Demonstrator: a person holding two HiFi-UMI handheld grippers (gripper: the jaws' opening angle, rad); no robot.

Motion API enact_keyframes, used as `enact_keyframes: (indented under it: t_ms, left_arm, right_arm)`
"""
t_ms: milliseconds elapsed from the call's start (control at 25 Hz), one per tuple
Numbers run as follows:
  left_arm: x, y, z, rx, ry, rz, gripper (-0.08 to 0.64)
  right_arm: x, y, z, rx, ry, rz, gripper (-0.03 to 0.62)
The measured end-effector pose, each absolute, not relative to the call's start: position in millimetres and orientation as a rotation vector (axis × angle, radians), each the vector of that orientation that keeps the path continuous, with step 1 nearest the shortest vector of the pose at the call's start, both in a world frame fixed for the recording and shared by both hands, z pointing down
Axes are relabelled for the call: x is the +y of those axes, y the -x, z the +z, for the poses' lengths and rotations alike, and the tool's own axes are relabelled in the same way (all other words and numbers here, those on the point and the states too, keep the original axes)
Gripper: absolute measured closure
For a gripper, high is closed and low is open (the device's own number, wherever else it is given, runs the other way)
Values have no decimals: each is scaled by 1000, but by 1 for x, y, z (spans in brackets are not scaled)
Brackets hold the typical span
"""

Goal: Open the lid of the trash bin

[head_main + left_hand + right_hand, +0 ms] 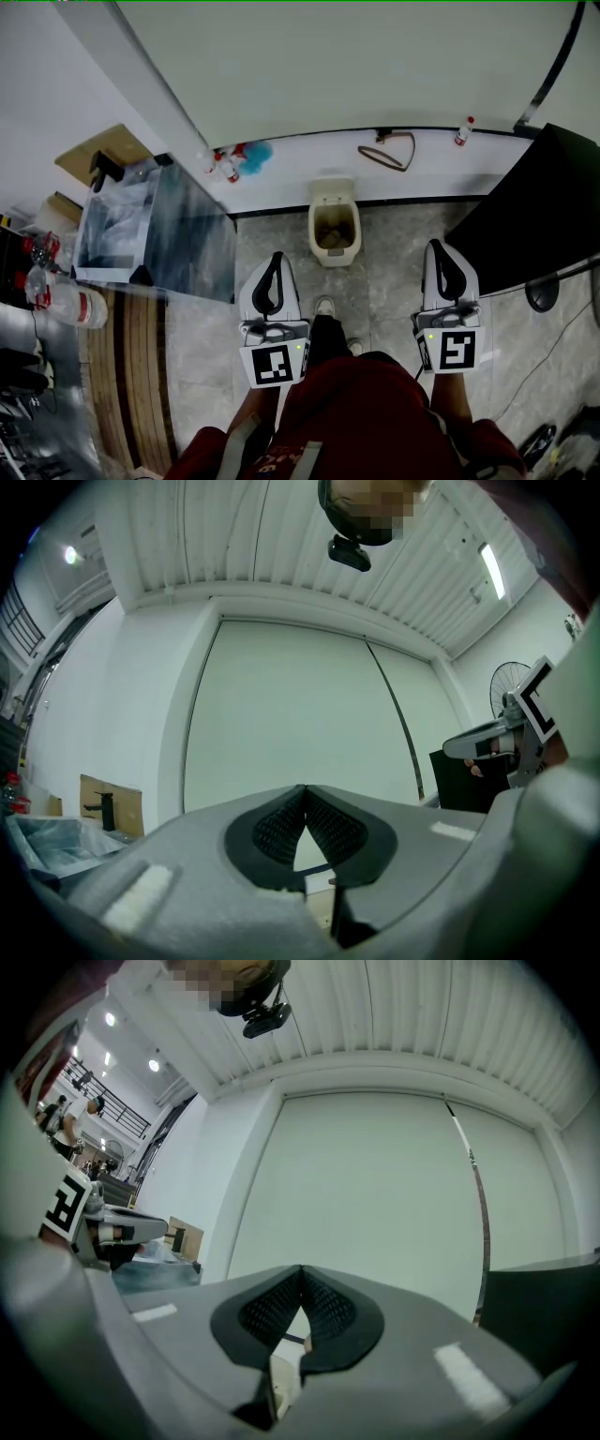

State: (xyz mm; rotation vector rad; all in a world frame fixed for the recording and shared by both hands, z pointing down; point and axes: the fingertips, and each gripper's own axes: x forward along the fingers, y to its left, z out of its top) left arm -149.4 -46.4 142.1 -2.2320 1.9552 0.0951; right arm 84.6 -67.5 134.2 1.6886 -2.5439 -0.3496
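Grey floor tiles point(394, 281) run up to the white wall point(356, 66), where the trash bin point(333, 234) stands, its length pointing away from me. I judge its lid point(333, 190) already tipped back, mouth showing. My left gripper point(274, 262) sits nearer the bin than my right gripper point(439, 251). Both have their jaws pressed together on nothing.

The trash bin point(334, 208), ahead of the fingers point(266, 291), is cream (brownish inside). The left gripper point(273, 259) and right gripper point(439, 247) are pale grey, with black-and-white square markers.
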Motion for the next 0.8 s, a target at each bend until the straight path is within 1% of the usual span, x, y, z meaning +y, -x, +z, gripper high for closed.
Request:
enact_keyframes:
  t_ms: [800]
  left_arm:
    - [-46, 150, 144, 1975, 2233, 88, 555]
  right_arm:
    - [-67, -83, 135, -2554, -1671, -348, 592]
